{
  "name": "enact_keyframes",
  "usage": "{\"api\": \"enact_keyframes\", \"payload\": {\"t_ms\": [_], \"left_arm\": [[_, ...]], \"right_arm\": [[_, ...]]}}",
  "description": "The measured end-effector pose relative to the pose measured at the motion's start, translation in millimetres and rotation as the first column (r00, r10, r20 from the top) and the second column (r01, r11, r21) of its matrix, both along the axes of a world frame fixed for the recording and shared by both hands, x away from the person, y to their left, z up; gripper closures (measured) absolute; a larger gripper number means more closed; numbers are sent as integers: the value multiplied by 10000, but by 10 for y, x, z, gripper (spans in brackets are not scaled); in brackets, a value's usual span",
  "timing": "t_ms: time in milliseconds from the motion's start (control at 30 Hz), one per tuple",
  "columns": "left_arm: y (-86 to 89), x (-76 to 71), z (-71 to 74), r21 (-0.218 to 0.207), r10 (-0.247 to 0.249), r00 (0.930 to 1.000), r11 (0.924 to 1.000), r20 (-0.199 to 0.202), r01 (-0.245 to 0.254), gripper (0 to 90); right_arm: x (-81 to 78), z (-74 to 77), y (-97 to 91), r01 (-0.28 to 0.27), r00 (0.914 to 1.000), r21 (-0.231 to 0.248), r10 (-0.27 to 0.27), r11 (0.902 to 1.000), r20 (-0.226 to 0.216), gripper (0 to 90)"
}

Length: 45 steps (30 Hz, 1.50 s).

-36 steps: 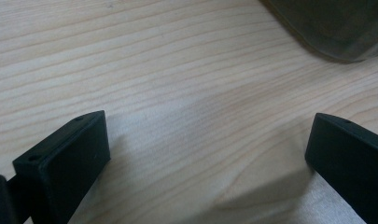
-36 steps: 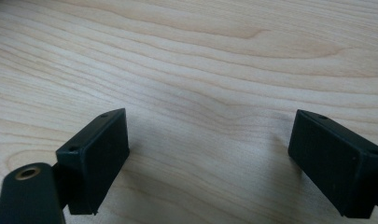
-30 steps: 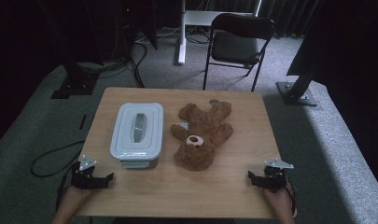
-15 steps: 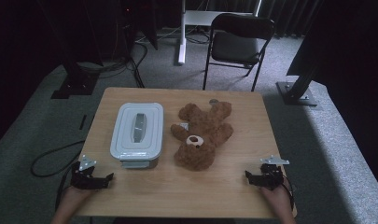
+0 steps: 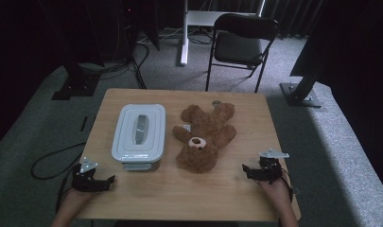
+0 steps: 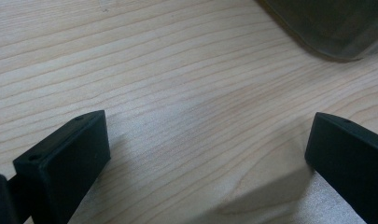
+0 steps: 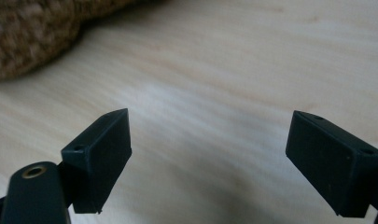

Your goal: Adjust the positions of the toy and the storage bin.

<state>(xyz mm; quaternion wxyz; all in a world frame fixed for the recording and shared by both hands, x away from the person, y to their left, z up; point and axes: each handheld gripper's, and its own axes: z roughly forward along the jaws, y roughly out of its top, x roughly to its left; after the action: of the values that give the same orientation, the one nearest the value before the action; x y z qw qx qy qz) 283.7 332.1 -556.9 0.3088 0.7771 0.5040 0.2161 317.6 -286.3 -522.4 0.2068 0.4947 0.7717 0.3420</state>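
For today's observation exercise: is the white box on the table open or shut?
Shut. In the high view the box has its lid sitting flat over the rim, with the grey handle on top. What is inside cannot be told.

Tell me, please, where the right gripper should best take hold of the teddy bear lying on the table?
Probably the teddy bear by its near ear or head edge, coming from the right gripper side: the head points toward the person, soft and narrow there. The container blocks its other side.
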Motion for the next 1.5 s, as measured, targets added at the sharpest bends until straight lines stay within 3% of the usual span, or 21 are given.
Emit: {"api": "enact_keyframes", "payload": {"t_ms": [433,733,867,1033,1100,1333,1500], "left_arm": [[-1,1,0,-14,8,10000,10000,-6,-8,6],[-1,1,0,-16,9,10000,10000,-7,-10,6],[-1,0,0,-18,13,10000,10000,-7,-13,6],[-1,0,0,-12,9,10000,10000,-8,-9,6],[-1,1,0,-11,8,10000,10000,-9,-8,6],[-1,0,0,-13,9,10000,10000,-8,-9,6],[-1,1,1,-11,8,10000,10000,-9,-8,6]], "right_arm": [[371,354,283,-469,9965,243,451,9986,701,137],[646,552,456,-749,9937,282,723,9968,852,147],[788,586,489,-843,9941,375,815,9957,720,147],[966,586,512,-588,9968,428,563,9974,572,146],[1033,585,513,-597,9974,749,563,9954,460,147],[1211,584,623,-966,9952,1022,974,9901,-21,147],[1247,512,626,-1073,9928,1232,1130,9866,-407,147]]}}
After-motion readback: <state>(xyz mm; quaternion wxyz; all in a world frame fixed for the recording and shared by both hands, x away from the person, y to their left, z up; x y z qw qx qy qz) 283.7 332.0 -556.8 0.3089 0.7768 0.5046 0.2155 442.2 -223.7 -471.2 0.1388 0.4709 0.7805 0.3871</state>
